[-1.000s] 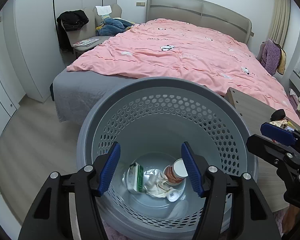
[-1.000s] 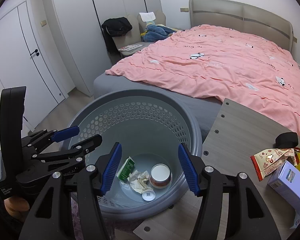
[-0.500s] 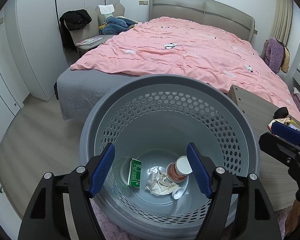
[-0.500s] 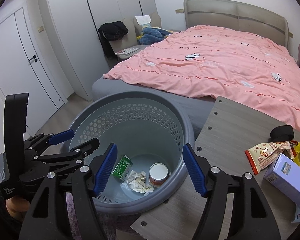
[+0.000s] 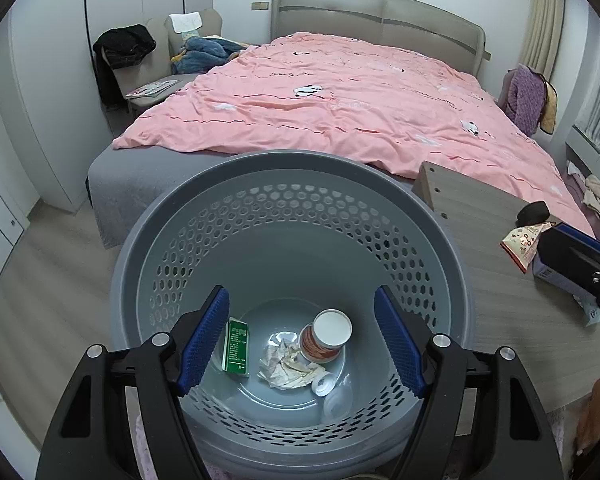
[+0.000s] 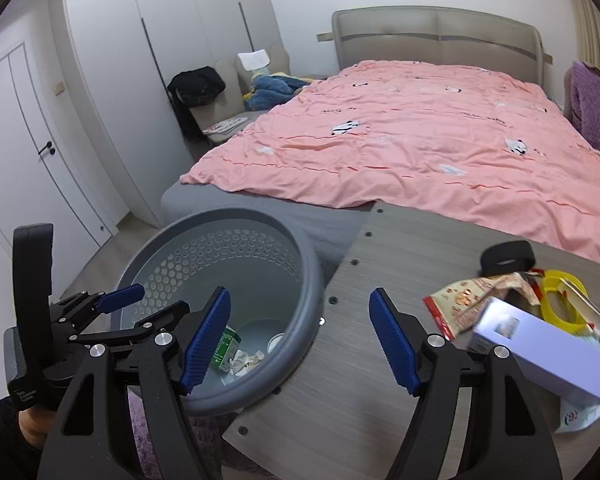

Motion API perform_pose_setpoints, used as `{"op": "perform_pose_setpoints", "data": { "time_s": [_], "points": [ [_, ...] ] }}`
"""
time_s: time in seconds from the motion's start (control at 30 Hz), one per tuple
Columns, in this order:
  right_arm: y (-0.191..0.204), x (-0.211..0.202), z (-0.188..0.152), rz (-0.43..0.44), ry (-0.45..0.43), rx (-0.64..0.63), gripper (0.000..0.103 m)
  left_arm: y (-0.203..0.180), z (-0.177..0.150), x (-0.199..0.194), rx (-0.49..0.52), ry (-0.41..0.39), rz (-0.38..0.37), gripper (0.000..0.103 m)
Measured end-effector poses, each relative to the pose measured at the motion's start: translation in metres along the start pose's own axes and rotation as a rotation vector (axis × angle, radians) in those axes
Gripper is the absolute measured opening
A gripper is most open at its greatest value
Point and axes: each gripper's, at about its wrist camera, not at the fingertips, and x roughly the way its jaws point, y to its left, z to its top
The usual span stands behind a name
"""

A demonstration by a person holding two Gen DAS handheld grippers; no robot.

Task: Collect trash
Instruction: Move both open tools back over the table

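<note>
Trash on the table, a snack wrapper (image 6: 466, 304) and box (image 6: 540, 348), lies just right of the spread, empty right claw (image 6: 300, 336); the left claw (image 5: 302, 336), also spread, hangs over the basket (image 5: 204, 184).

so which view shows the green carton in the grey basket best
Left wrist view: the green rectangular carton lies fully visible on the floor of the grey perforated plastic basket. In the right wrist view it is half hidden behind a claw finger.
</note>
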Motion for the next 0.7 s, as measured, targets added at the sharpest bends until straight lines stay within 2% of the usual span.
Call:
{"op": "perform_pose_setpoints", "data": {
  "time_s": [0.4, 0.7],
  "points": [
    [-0.055, -0.060, -0.018, -0.083, -0.059, 0.082, 0.070, -0.055, 0.015, -0.022, 0.068, -0.054, -0.052, 0.072],
    [-0.108, -0.096, -0.045, -0.144, -0.075, 0.156, 0.071, -0.106, 0.005, -0.027, 0.138, -0.036, -0.075, 0.072]
  ]
}}
